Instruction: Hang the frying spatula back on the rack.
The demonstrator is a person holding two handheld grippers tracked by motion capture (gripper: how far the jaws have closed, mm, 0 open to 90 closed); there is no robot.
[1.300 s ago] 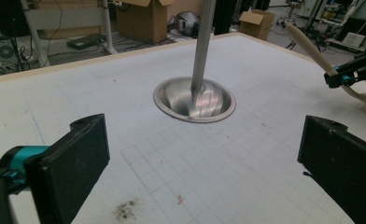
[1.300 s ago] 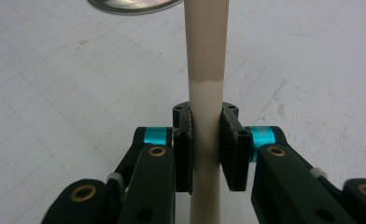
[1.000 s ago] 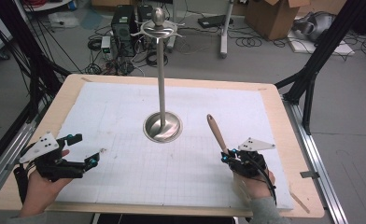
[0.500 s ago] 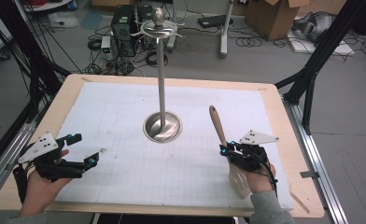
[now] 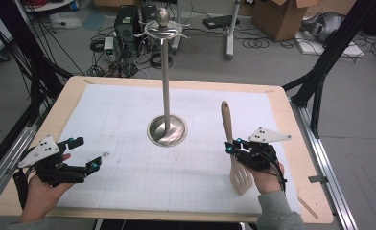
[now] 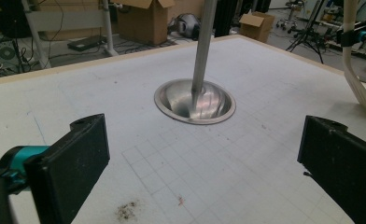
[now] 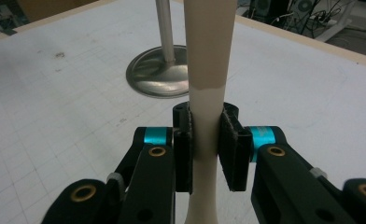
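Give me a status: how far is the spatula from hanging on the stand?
Done: the right gripper is clamped on the spatula, which is lifted off the table. In hand: it's carried handle-up, right of the stand. Left: hang it on a hook at the top. The left gripper rests open.

Left tool [image 5: 88,165] held low at near left corner of worktop [image 5: 128,120], jaws spread wide, nothing between. Right tool [image 5: 235,147] held at near right, jaws clamped, forearm entering from bottom edge.
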